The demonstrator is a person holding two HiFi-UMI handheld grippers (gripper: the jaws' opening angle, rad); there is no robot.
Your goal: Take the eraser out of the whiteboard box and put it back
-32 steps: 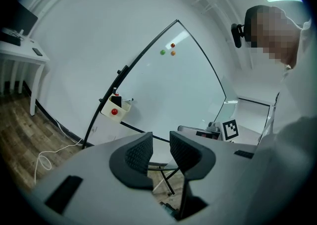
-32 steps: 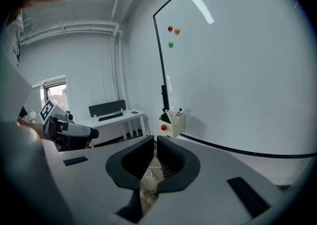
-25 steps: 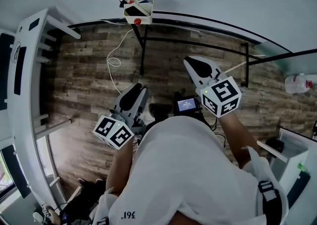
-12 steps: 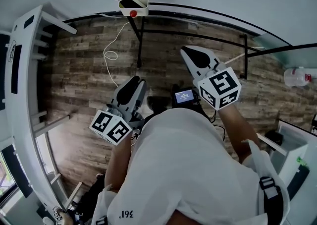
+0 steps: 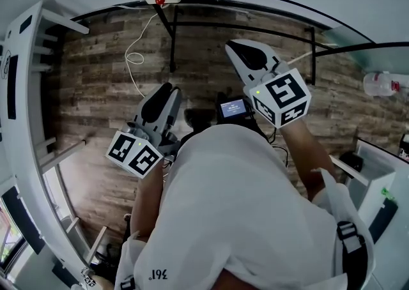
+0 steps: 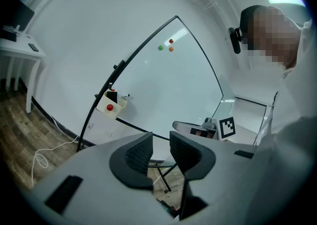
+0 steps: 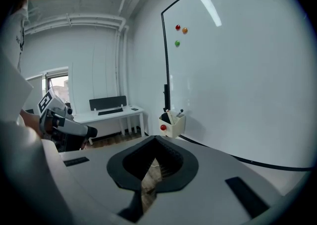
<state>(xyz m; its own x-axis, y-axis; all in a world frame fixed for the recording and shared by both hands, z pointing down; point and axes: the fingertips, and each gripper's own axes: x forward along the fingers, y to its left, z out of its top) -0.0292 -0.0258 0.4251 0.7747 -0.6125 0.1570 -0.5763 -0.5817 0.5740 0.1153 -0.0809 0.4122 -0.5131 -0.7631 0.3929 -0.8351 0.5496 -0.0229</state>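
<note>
**Left gripper** (image 6: 161, 140): smooth grey moulded shell. The two dark jaws have ribbed pads and stand apart, with nothing between them. A white cube with black square markers (image 5: 134, 153) is fitted at the rear. The gripper is held low over the floor, well apart from the box.

**Right gripper** (image 7: 155, 142): same grey shell and ribbed dark pads. The jaws are brought together at the tips and nothing is clamped. Its marker cube (image 5: 281, 97) is seen from the head view.

**Whiteboard box** (image 7: 172, 125): small open-topped rectangular tub, cream-white and matte. It is hung on the lower left edge of the whiteboard, and a round red knob is fixed on its front.

**Eraser** (image 6: 112, 96): a dark, blocky piece seated upright inside the box and protruding above the rim. No finer texture can be made out. A thin marker (image 7: 181, 112) is lodged beside it.

**Whiteboard** (image 7: 237, 80): large, glossy and white, with a thin black frame. A strip of ceiling light is reflected in it. Three small round magnets, red (image 7: 178, 27), orange (image 7: 184, 30) and green (image 7: 177, 43), are set near the top.

**Floor** (image 5: 96, 91): wood-grain planks in mixed browns. A thin white cable (image 5: 135, 59) is looped across it.

**Bench** (image 7: 111, 116): white and flat-topped, placed against the far wall. A dark monitor (image 7: 106, 102) is carried on it.
</note>
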